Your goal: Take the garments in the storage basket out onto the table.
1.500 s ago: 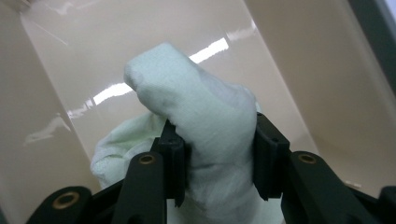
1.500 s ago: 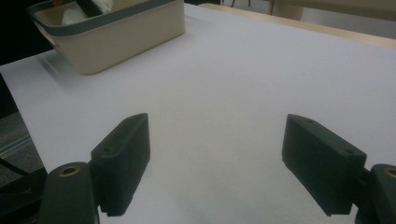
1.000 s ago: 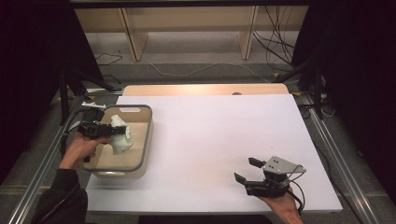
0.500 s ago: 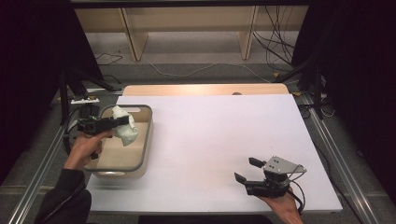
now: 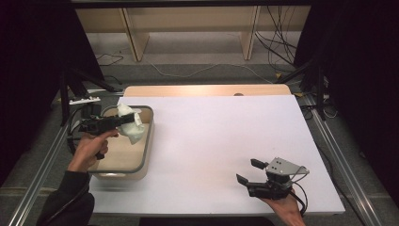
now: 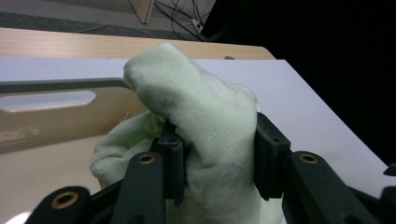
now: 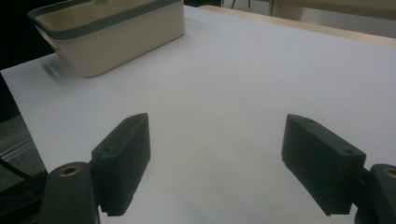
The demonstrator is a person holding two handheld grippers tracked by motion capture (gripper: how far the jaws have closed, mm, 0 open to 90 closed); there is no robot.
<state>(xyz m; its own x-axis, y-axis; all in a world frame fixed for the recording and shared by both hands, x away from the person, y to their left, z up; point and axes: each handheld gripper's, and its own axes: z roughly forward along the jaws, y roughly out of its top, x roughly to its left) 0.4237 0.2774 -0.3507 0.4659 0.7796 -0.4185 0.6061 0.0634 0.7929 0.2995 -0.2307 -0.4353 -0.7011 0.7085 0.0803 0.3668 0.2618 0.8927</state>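
The left gripper [image 5: 123, 121] is clamped on a pale green cloth [image 5: 131, 126], held bunched above the far end of the beige bin [image 5: 147, 149]. The grip looks deep and secure, so my advice is to carry it right, rising enough that the hanging folds clear the grey rim. The right gripper [image 5: 248, 172] rests near the front edge, jaws wide apart and empty. The white tabletop [image 5: 211, 136] is bare — behind it, grey carpet with loose cables [image 5: 277, 52] and wooden shelf legs [image 5: 134, 37].

black two-jaw claw [image 5: 249, 171] with brass rivets, grey three-cornered plate, dark sleeve [image 5: 66, 200]
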